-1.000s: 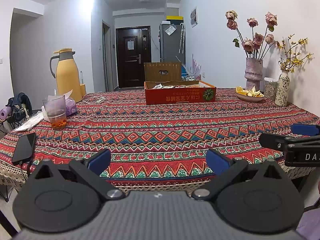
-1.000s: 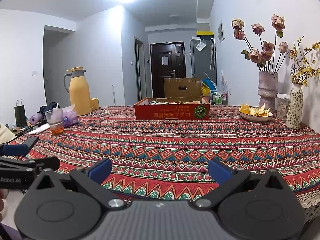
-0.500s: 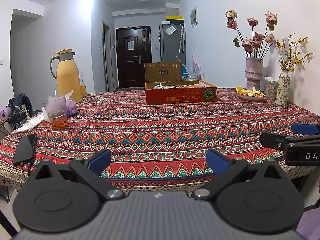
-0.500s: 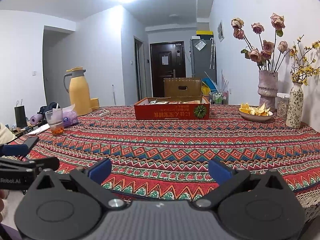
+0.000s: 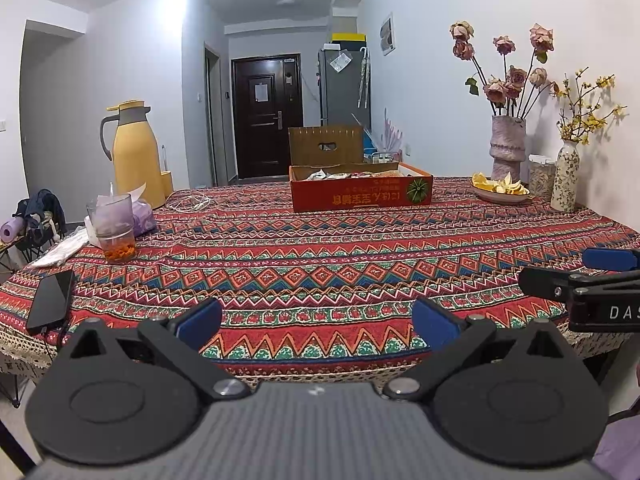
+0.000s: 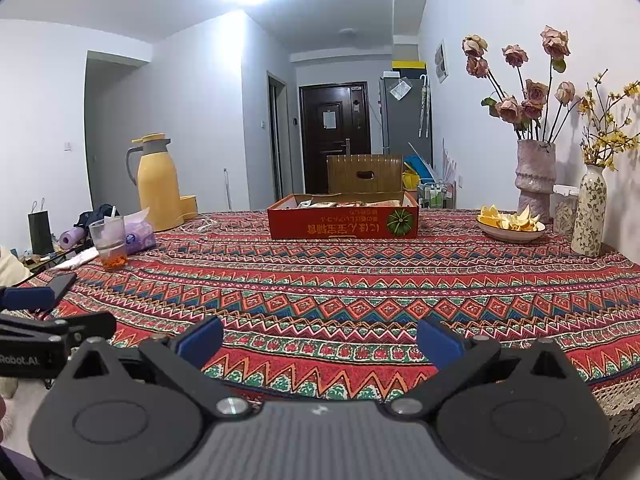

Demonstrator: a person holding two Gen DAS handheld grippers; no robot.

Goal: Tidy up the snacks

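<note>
In the left wrist view, the left gripper (image 5: 316, 320) sits at the bottom of the frame, jaws spread and empty. The red box (image 5: 362, 196) stands in the upper middle on the far side of the bench (image 5: 320, 264), well apart from the gripper, with snack packets (image 5: 340, 175) inside.

In the right wrist view, the right gripper (image 6: 320, 340) is likewise spread and empty at the bottom; the red box (image 6: 344, 222) is upper middle, far off. No loose snacks show on the cloth, so this fits either a finished sort or packets waiting to be arranged.
</note>
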